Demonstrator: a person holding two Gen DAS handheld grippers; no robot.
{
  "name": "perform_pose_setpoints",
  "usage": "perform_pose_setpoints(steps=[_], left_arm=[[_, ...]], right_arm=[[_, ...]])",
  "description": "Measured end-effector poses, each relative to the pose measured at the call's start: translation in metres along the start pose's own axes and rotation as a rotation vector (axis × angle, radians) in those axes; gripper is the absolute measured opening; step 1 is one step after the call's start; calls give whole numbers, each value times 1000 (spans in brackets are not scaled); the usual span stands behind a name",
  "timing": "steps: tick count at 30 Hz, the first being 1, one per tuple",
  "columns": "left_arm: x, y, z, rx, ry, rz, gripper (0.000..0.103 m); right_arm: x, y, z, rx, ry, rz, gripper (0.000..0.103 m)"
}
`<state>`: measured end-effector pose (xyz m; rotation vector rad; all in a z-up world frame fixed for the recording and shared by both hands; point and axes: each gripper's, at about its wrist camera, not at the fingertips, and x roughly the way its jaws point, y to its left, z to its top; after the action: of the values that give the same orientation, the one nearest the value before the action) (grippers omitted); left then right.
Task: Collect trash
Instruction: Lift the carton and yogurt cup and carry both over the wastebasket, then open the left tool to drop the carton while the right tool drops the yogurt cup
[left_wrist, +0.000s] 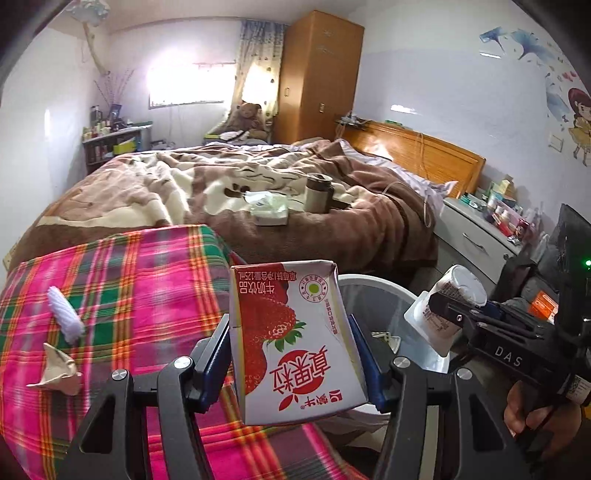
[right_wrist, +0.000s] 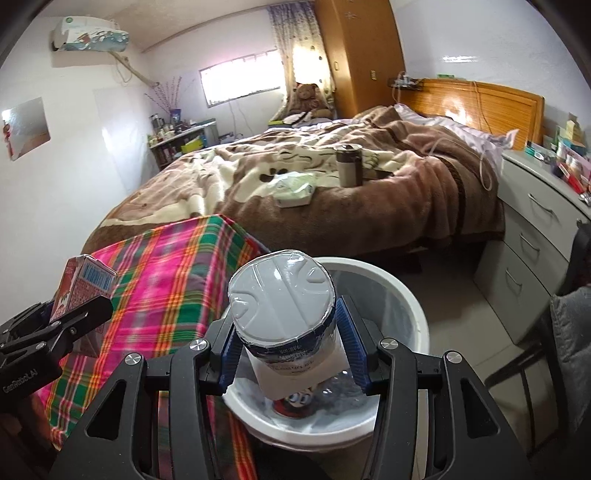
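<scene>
- While both grippers carry trash, the white bin (right_wrist: 417, 317) stands at the corner of the plaid-covered table (left_wrist: 147, 280), likely so that items drop straight in.
- Left gripper (left_wrist: 291, 354) is clenched on the strawberry milk carton (left_wrist: 291, 332), near the bin's rim.
- Right gripper (right_wrist: 288, 343) grasps the yogurt cup (right_wrist: 284, 310) over the bin's mouth.
- Crumpled paper (left_wrist: 59, 369) and a white wrapper (left_wrist: 66, 314) lie near the table's left edge.
- Bin contents are partly hidden; one can shows.
</scene>
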<state>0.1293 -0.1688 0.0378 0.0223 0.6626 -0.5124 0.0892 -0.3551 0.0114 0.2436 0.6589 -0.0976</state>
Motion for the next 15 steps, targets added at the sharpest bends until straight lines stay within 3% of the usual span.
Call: perform_pose_setpoints(steps=[15], left_arm=[[48, -43, -4, 56, 66, -39, 61]], right_arm=[[18, -34, -8, 31, 85, -58, 50]])
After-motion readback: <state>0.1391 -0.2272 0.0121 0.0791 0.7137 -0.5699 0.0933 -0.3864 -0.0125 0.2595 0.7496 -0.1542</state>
